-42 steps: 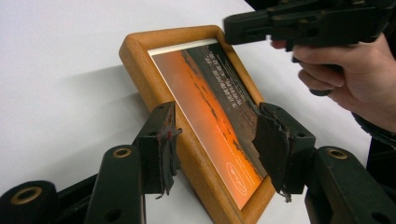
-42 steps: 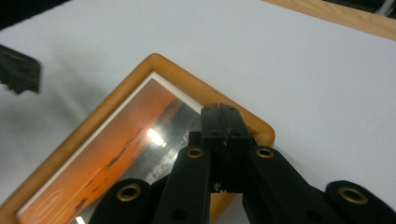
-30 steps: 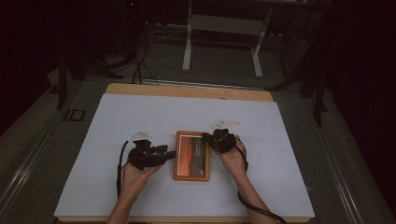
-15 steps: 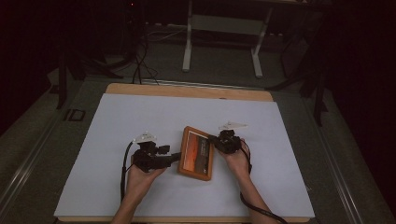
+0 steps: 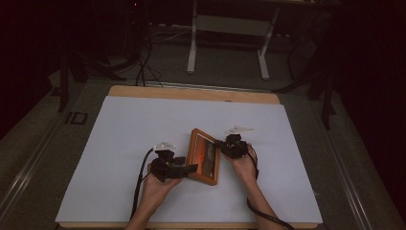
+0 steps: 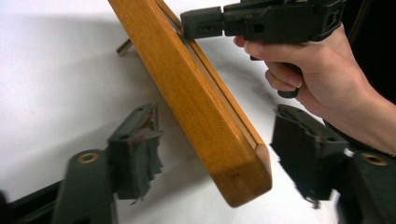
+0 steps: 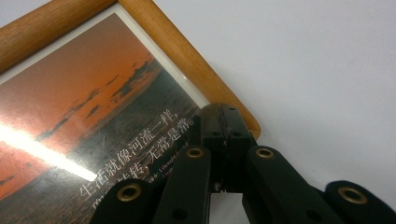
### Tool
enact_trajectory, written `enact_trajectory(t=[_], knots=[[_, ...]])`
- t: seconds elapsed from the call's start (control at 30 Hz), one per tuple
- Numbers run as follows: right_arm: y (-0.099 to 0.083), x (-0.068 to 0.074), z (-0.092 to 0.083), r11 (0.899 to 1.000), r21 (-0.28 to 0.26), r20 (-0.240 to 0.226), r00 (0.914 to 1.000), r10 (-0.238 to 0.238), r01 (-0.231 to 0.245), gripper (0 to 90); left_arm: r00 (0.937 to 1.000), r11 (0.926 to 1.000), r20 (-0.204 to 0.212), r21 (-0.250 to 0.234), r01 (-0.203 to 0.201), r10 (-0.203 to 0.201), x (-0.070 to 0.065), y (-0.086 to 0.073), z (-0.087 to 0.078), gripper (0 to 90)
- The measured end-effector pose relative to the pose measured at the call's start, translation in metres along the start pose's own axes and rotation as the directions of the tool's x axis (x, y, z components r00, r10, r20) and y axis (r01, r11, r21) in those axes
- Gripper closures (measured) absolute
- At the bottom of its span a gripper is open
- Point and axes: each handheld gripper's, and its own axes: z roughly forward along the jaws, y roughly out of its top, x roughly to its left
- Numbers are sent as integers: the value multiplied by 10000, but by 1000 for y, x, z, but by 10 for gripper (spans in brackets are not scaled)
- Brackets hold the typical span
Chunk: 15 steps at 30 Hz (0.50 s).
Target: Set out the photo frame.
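Observation:
A wooden picture frame [image 5: 203,157] with an orange sunset print [image 7: 93,116] stands tilted on the white sheet, its near corner [image 6: 243,182] lifted. My left gripper [image 5: 191,168] is open. Its jaws have just been opening and now straddle that corner [image 6: 215,154] without touching it. From the right, my right gripper [image 5: 221,146] is shut with nothing between its jaws. Its closed tip [image 7: 227,123] rests on the print by the frame's rounded corner [image 7: 187,60]. The left gripper view also shows this right gripper [image 6: 194,23] against the frame's upper face. A thin back prop [image 6: 123,46] pokes out behind the frame.
The white sheet [image 5: 124,143] covers a wooden table, whose far edge [image 5: 191,93] shows. Beyond it are a dark floor, cables [image 5: 143,62] and a white stand's legs [image 5: 192,52]. Cables trail from both grippers toward the near edge.
The frame has gone from lying flat and square to tilted and turned. My left gripper moved right toward its near corner. My right hand stayed at the frame's right side.

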Motion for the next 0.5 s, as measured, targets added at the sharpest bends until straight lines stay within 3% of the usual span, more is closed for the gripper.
enact_trajectory(t=[0.23,0.5], knots=[[1,1,0,10000,14,-2,10000,-87,87,900,9989,9982,67,365,471,-474,1,-2,9,506],[3,3,-4,9992,104,-70,9992,-397,398,900,9977,9967,-307,534,619,-604,2,-3,9,537]])
